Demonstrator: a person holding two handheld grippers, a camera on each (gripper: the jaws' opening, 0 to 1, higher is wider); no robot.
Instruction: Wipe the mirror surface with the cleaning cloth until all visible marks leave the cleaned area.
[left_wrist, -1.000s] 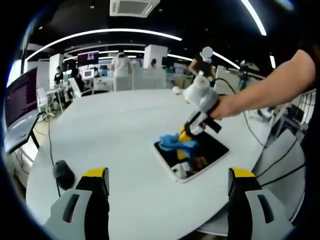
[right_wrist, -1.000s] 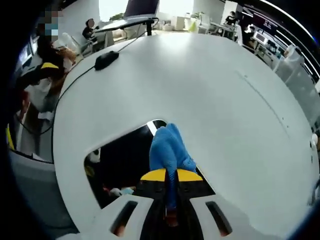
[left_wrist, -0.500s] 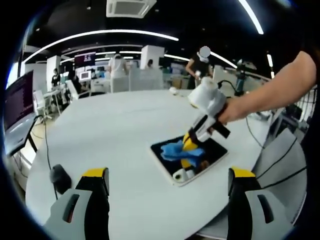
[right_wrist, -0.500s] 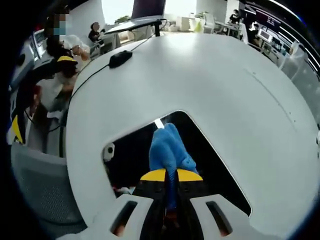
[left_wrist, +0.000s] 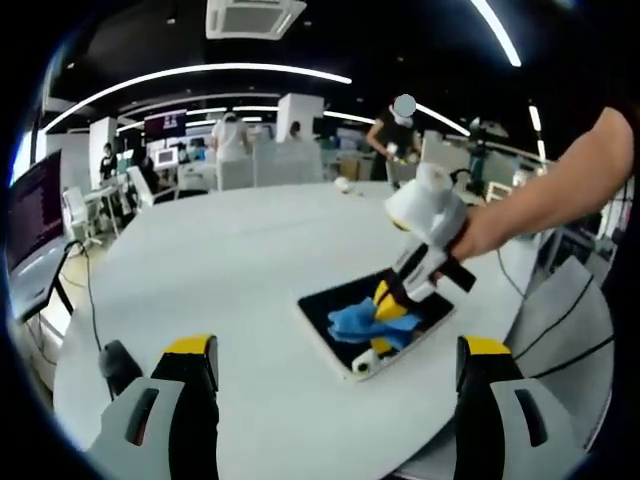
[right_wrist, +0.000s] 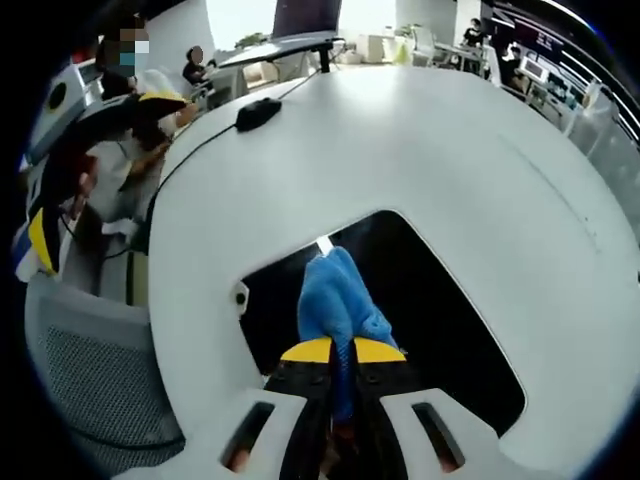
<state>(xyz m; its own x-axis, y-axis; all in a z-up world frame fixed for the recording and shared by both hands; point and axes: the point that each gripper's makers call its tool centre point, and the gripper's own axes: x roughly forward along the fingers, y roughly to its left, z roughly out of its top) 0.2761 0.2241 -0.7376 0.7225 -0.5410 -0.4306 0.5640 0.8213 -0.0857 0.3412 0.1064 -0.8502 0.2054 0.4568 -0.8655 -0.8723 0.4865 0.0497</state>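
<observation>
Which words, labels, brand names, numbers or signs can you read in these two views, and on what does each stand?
None can be read.
Monitor at the table's edge: rows of screen text, too small and blurred.
Far wall screen: lit, too small to read.
Mirror, blue cleaning cloth, right gripper: no lettering visible.

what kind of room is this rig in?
Probably an open-plan office or lab. A big white table holds the mirror; a monitor stands at its edge, a ceiling air-conditioning unit hangs overhead, and desks with people lie behind.
</observation>
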